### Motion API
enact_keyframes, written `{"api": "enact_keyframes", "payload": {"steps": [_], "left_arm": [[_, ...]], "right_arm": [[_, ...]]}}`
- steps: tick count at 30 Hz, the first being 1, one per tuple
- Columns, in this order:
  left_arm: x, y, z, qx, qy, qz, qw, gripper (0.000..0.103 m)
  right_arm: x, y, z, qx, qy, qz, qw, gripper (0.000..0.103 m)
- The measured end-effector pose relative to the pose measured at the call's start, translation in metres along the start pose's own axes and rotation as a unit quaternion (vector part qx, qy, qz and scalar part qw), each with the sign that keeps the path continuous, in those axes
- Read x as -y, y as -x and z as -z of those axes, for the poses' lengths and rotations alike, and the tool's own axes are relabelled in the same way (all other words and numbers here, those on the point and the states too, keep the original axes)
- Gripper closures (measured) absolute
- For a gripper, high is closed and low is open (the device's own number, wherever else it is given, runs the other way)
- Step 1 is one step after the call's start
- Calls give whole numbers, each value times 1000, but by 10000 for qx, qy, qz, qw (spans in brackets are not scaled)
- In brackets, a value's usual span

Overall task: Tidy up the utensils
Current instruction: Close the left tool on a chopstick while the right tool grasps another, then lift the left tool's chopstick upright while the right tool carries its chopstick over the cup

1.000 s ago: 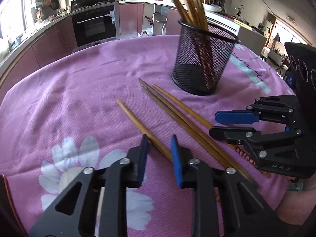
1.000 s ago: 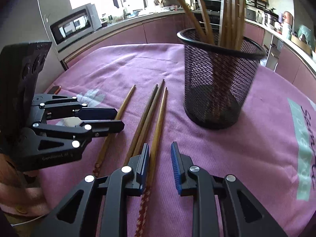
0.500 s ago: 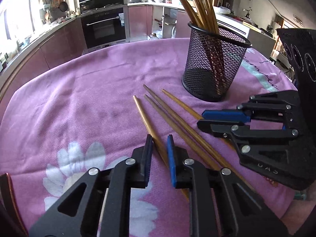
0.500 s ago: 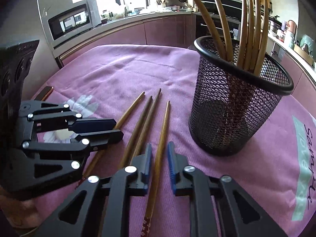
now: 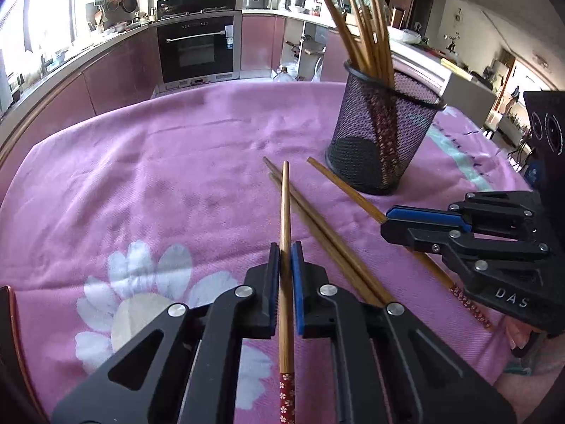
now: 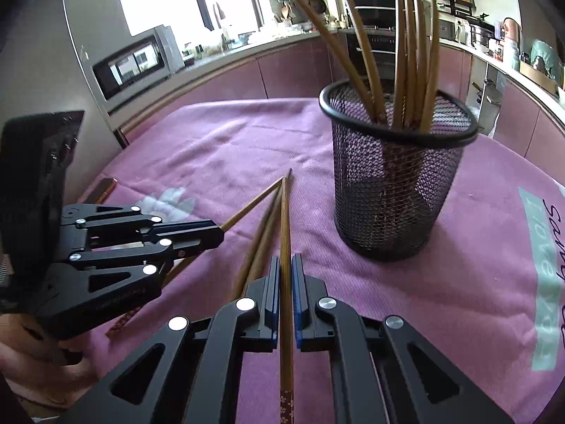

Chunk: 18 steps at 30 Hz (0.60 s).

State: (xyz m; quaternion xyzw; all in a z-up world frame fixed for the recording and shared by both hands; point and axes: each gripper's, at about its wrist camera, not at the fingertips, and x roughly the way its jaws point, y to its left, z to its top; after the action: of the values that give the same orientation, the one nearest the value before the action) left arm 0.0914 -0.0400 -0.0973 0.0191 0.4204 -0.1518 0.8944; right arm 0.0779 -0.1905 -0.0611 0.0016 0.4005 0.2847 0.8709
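While our left tool (image 5: 286,258) clamps one chopstick (image 5: 284,212), our right tool (image 6: 286,272) clamps another chopstick (image 6: 285,219) near the mesh holder (image 6: 395,183).

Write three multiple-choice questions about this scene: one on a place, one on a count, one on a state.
1. Where does the mesh cup stand?
A. on the counter
B. on the oven
C. on the cloth

2. How many free chopsticks lie on the cloth, in no tongs?
A. two
B. none
C. five

3. What is the state of the left tongs?
A. wide open and empty
B. shut on a chopstick
C. shut on the rim of the cup

Answers:
1. C: the base of the cup rests on the pink cloth.
2. A: two lie side by side between the two held ones.
3. B: the blue pads press on the stick from both sides.
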Motion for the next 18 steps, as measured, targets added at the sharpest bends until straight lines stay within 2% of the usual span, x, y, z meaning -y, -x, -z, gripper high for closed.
{"api": "enact_keyframes", "payload": {"steps": [18], "left_arm": [[7,46,-8,442,16,429,9981,95]], "right_arm": [[0,50,-2,675,-138,-333,9971,98]]}}
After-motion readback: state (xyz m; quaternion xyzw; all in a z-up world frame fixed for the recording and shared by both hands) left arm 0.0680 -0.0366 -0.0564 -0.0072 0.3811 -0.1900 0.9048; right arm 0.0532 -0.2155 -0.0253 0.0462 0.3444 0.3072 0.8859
